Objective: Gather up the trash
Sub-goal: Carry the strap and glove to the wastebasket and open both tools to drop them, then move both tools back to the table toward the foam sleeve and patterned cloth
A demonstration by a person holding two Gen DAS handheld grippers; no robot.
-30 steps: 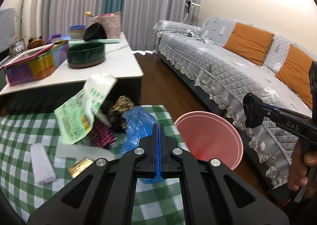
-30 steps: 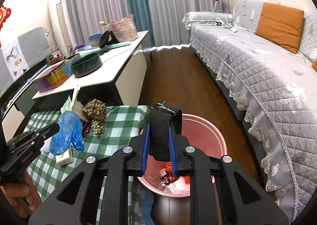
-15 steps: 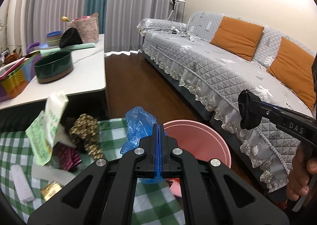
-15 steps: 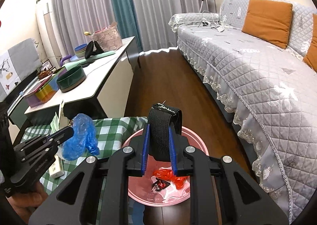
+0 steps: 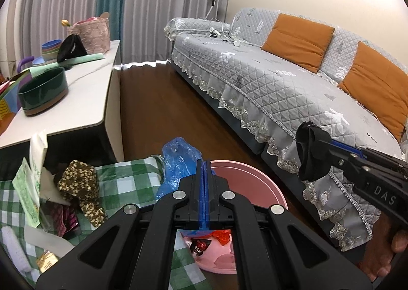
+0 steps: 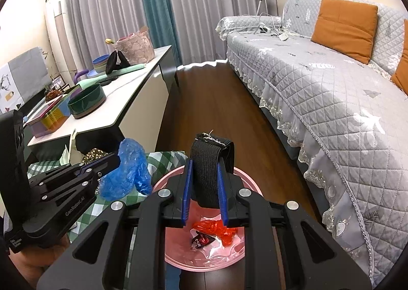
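1. Now, your left gripper [image 5: 204,170] pinches the blue plastic bag [image 6: 127,172] just beside the pink bin [image 6: 204,262]; carry it over the rim before letting go.
2. Your right gripper [image 6: 205,182] clamps the black strap [image 6: 209,175] above the bin; open there.

Both wrist views look forward and down, close above the shared pink bin [image 5: 257,182] beside the sofa [image 6: 331,91]

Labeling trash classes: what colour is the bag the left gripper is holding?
Blue, translucent crinkled plastic bag, shut in the left gripper; clearest in the right wrist view.
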